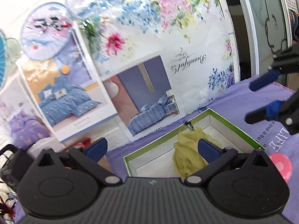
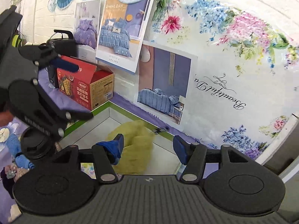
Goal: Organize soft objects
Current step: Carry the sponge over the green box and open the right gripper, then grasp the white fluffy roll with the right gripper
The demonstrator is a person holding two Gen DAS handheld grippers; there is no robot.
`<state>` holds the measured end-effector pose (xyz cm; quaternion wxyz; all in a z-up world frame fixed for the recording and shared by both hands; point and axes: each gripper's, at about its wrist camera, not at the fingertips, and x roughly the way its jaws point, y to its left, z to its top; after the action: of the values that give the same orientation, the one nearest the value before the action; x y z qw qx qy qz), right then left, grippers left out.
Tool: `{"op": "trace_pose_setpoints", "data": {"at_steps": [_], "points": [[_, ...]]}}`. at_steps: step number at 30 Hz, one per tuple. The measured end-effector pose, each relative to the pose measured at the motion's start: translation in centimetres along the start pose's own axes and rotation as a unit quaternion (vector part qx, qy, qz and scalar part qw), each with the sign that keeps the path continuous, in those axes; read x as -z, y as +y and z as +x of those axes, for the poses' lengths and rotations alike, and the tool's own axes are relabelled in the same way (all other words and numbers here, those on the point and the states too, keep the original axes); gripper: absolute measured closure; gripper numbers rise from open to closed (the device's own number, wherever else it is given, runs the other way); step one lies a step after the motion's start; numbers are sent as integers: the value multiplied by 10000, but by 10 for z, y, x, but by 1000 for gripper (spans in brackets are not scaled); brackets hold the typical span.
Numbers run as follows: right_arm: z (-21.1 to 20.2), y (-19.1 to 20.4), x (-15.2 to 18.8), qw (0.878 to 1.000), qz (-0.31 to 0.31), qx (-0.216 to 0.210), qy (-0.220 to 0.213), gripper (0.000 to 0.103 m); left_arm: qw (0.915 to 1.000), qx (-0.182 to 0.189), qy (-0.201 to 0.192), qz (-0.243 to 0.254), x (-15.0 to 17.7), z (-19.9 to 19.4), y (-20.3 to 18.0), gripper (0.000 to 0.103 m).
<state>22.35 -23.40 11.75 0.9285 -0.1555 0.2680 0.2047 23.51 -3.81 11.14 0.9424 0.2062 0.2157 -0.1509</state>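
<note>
A yellow-green soft cloth (image 1: 186, 155) lies inside a shallow white box with a green rim (image 1: 233, 125); a small dark clip sits at its far end. My left gripper (image 1: 152, 148) is open and empty, held just above the near side of the box. My right gripper (image 2: 147, 147) is open and empty, above the same cloth (image 2: 138, 145) in the box (image 2: 101, 106). In the left wrist view the right gripper (image 1: 261, 100) shows at the right edge, open. In the right wrist view the left gripper (image 2: 74, 91) shows at the left, open.
The box rests on a purple printed cloth (image 1: 233, 100). A red carton (image 2: 84, 87) stands behind the box by the wall. A pink dotted soft item (image 1: 282, 165) lies right of the box. Blue fluffy items (image 2: 16, 149) lie at left. Posters and fans cover the wall.
</note>
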Motion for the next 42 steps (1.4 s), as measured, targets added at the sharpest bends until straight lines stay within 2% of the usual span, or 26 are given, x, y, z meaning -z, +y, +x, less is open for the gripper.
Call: {"op": "trace_pose_setpoints", "data": {"at_steps": [4, 7, 10, 13, 18, 22, 26, 29, 32, 34, 39, 40, 42], "points": [[-43, 25, 20, 9998, 78, 133, -147, 59, 9996, -266, -59, -48, 12, -37, -2, 0], [-74, 52, 40, 9987, 123, 423, -272, 58, 9995, -307, -21, -57, 32, -67, -10, 0], [-92, 79, 64, 9955, 368, 853, -203, 58, 9995, -220, 220, -48, 58, -92, -22, 0], [-101, 105, 93, 9894, 647, 1236, -404, 58, 9987, -131, 478, -88, 91, -110, -36, 0], [-78, 132, 131, 9866, 1347, 779, 495, 58, 9954, -70, 895, -327, 147, -130, -50, 0], [-64, 159, 150, 9813, 1750, 501, 632, 58, 9898, -170, 1244, -668, 195, -145, -51, 0], [-37, 181, 135, 9783, 1977, 225, 585, 58, 9793, -33, 1588, -1254, 230, -153, -34, 0], [-7, 191, 120, 9791, 1916, 338, 596, 57, 9768, -141, 1580, -1436, 238, -159, -21, 0], [29, 191, 120, 9751, 1856, 490, 1109, 57, 9777, -317, 1456, -1478, 240, -164, -13, 0], [36, 190, 128, 9734, 1752, 485, 1396, 57, 9778, -312, 1423, -1509, 240, -163, -8, 0], [-10, 171, 147, 9739, 1519, 491, 1616, 56, 9792, -173, 1474, -1384, 241, -150, -11, 0], [-23, 166, 150, 9734, 1406, 606, 1704, 56, 9792, -118, 1492, -1368, 240, -147, -13, 0], [-45, 155, 159, 9680, 1095, 1102, 1971, 56, 9797, -42, 1490, -1343, 239, -143, -17, 0]]}}
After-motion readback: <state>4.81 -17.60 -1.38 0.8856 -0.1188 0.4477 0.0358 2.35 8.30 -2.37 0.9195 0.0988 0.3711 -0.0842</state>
